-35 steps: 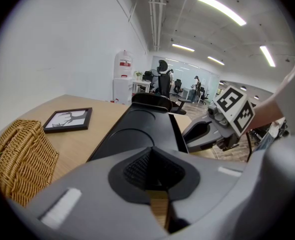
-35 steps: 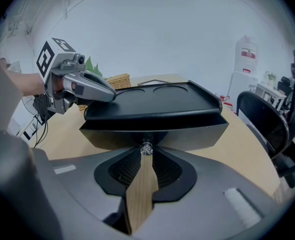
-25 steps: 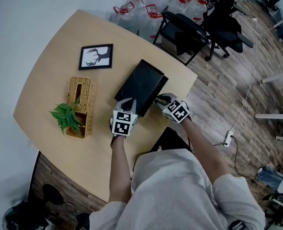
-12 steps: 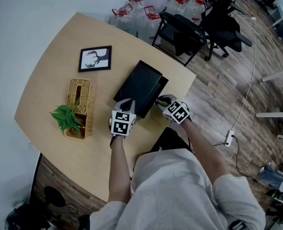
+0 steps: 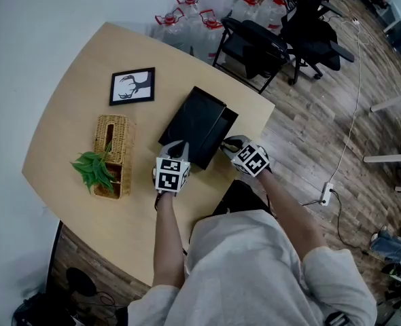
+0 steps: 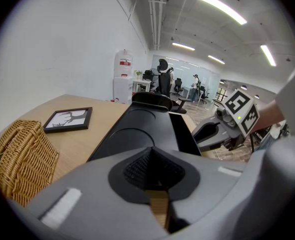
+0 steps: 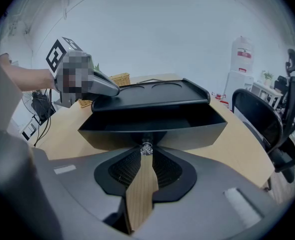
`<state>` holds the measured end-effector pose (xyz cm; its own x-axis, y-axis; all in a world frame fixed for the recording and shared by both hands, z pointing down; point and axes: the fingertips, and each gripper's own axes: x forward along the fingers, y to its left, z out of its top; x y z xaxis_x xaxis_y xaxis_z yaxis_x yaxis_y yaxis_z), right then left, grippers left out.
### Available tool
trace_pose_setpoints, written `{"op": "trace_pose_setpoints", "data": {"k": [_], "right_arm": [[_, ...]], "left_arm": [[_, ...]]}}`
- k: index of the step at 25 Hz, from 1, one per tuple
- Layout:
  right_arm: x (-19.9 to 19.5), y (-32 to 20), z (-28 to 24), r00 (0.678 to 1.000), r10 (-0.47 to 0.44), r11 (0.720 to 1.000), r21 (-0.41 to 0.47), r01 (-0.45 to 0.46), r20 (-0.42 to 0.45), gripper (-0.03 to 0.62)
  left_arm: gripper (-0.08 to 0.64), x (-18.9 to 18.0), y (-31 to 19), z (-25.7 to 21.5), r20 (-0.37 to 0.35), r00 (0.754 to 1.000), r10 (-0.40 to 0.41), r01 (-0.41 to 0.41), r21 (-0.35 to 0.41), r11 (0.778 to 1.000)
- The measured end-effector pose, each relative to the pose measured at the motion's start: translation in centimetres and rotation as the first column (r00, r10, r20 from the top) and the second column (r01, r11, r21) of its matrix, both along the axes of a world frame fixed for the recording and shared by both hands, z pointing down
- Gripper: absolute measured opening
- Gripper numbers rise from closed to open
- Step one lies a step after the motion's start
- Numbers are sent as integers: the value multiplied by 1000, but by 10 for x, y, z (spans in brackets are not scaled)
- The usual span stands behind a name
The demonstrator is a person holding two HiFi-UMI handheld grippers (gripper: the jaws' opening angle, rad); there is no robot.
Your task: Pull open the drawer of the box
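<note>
Black box (image 5: 195,124) lies on table; its drawer (image 7: 152,125) is pulled partly open.

Readable text: none in any view
Left tool (image 5: 179,145), marker cube (image 5: 171,175): black-and-white square code patterns, no letters or digits
Right tool (image 5: 225,143), marker cube (image 5: 253,160): same kind of patterns, no print
Water jug (image 7: 243,59), far beyond the right tool's tips: red label, too small to read
Framed picture (image 5: 132,85), ahead-left of the left tool: antler drawing, no caption
</note>
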<state>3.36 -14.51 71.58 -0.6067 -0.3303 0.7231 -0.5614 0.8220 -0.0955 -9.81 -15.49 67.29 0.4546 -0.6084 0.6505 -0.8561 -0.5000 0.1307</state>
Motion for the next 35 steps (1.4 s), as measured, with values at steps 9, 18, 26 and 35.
{"op": "trace_pose_setpoints", "data": {"k": [9, 18, 26, 35], "right_arm": [[7, 5, 0, 1000, 2, 1000, -5, -2, -7, 72], [13, 7, 1, 1000, 15, 1000, -3, -15, -9, 72], [19, 12, -1, 1000, 14, 1000, -2, -14, -27, 72], [28, 20, -1, 999, 20, 1000, -6, -21, -39, 72]], "left_arm": [[54, 0, 1, 1, 4, 1000, 0, 0, -6, 1000], [54, 0, -1, 1, 2, 1000, 3, -3, -3, 1000], [54, -1, 0, 1, 4, 1000, 5, -5, -6, 1000], [54, -2, 1, 2, 2, 1000, 1, -1, -11, 1000]]}}
